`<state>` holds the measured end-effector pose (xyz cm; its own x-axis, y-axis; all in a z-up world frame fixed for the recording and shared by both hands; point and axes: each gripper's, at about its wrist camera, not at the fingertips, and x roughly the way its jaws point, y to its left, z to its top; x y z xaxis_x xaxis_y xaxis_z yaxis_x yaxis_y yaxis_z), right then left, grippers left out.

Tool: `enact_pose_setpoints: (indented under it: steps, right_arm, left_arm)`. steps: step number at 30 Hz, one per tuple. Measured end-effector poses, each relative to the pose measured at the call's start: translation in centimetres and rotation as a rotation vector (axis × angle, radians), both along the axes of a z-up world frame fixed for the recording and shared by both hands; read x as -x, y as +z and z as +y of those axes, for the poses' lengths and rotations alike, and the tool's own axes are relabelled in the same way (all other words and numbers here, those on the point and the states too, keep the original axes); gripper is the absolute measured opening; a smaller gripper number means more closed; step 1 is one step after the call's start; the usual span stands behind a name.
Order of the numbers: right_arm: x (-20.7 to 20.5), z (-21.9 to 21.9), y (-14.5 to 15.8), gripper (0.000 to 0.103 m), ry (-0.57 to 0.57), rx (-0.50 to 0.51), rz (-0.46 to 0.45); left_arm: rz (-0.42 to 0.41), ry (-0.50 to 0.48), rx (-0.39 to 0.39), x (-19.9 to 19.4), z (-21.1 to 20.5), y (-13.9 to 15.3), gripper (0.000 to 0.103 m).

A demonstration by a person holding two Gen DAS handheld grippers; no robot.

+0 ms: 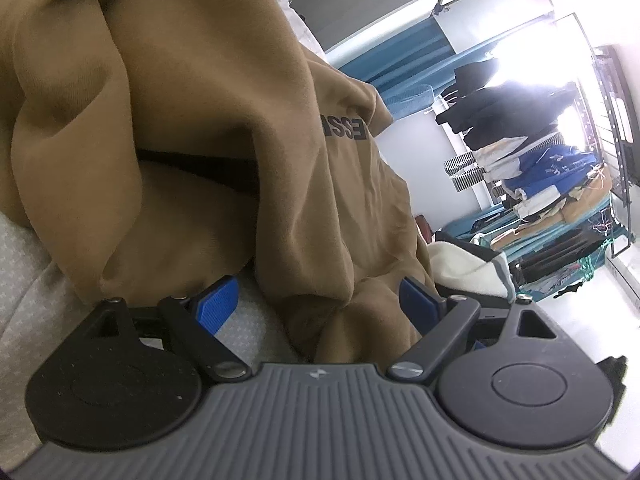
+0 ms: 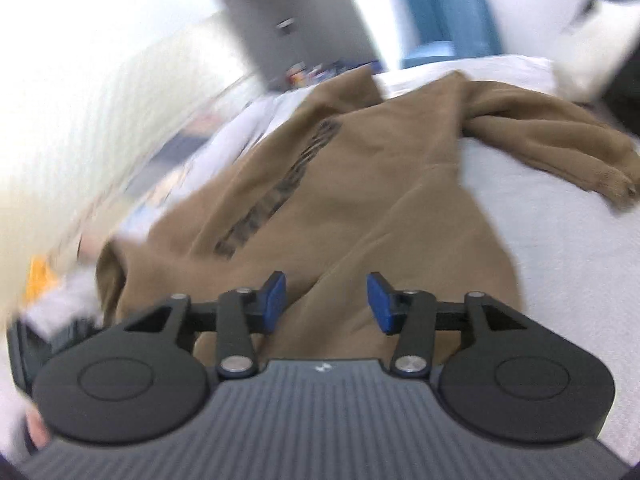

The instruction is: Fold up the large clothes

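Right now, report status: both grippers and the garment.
Left gripper wide open, brown sweatshirt bunched between its pads, no squeeze. Right gripper open, holding nothing. Sleeve sprawled sideways, unfolded.

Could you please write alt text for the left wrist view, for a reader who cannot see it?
A bunched light-brown fleece sweatshirt with dark printed lettering fills the view, lying on a pale grey patterned cloth surface. The left tongs stand wide open around its near folds. Behind, on the right, clothes are piled on a rack.

- Rack (image 1: 560,200) stacked with clothes, against white wall (image 1: 420,152).
- Bright window (image 1: 532,68) glare above rack.
- Teal curtain (image 1: 400,72) left of rack.
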<state>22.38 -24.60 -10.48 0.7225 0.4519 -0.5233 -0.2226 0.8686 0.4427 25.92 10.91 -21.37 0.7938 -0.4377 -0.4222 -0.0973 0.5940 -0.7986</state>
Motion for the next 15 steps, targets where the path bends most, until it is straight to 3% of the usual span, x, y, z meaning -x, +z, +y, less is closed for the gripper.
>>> enact_pose_setpoints:
  steps: [1,4,10,15]
  right_arm:
    - [-0.4,-1.1,0.1,0.05,-0.032,-0.02,0.011]
    - [-2.5,-4.2,-0.1,0.071,-0.15,-0.048,0.046]
    - [-8.3,-7.2,-4.6,0.072,-0.213,-0.179,0.212]
    - [-12.0,-6.5,-6.6,0.072,-0.141,-0.19,0.183]
  left_arm:
    - [0.002,0.002,0.002,-0.1,0.0,-0.1,0.09]
    - [0.0,0.009,0.018,-0.3,0.2,-0.5,0.09]
    - [0.006,-0.009,0.049,-1.4,-0.7,-1.5,0.09]
    - [-0.019,-0.052,0.066,-2.7,-1.6,-1.9,0.091]
